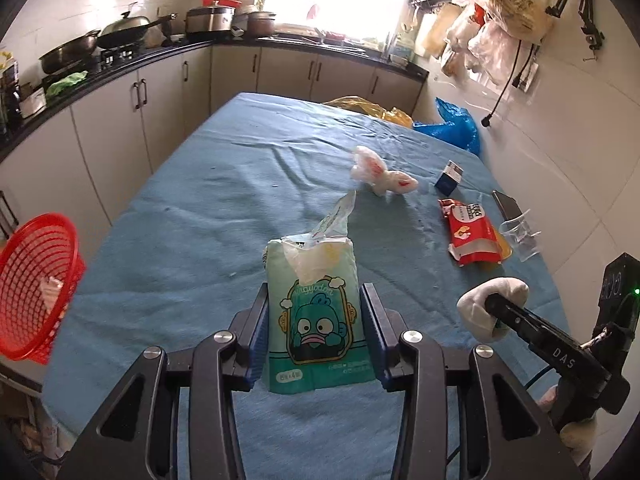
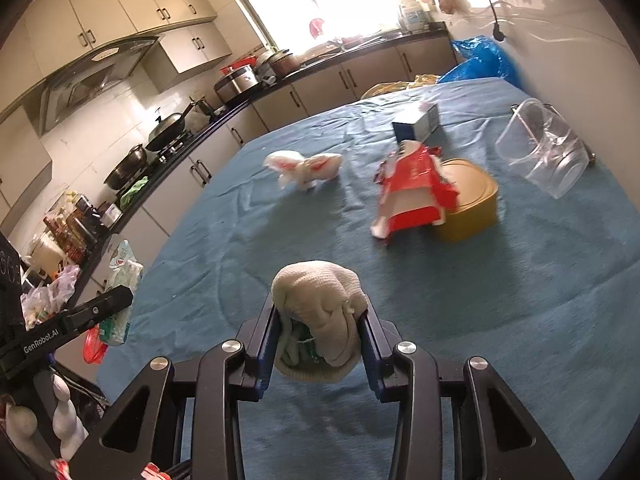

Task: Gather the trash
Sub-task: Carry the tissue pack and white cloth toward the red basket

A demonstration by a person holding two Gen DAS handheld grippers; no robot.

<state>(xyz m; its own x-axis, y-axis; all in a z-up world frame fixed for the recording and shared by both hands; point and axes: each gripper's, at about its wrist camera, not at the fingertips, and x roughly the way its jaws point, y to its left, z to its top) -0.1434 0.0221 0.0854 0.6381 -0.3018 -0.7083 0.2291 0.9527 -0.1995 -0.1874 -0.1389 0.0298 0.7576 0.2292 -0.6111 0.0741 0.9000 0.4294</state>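
The green tissue pack [image 1: 316, 312], printed with a blue cartoon fish, stands upright between the jaws of the left gripper [image 1: 316, 320], which are closed on its two sides; its torn top flap sticks up. It is held above the blue cloth covering the desk [image 1: 200, 200]. To the right of the pack, the right gripper [image 2: 320, 332] has its jaws clamped on a rolled beige cloth bundle [image 2: 320, 316], also held over the desk.

Beyond the tissue pack, farther along the desk, lies a crumpled white and red plastic wrapper [image 1: 380, 172]. Right of the pack and past the cloth bundle, a red snack packet [image 1: 472, 236] leans against a yellow round tub [image 2: 468, 200], with a clear plastic cup [image 2: 544, 148] on its side just beyond them. A small blue and white box [image 1: 450, 176] sits near the wrapper, toward the wall. At the far end from the pack, a yellow bag [image 1: 368, 106] and a blue plastic bag [image 1: 456, 126] lie at the desk's edge. Left of the pack, off the desk's side, a red mesh basket [image 1: 36, 280] holds some white scraps.
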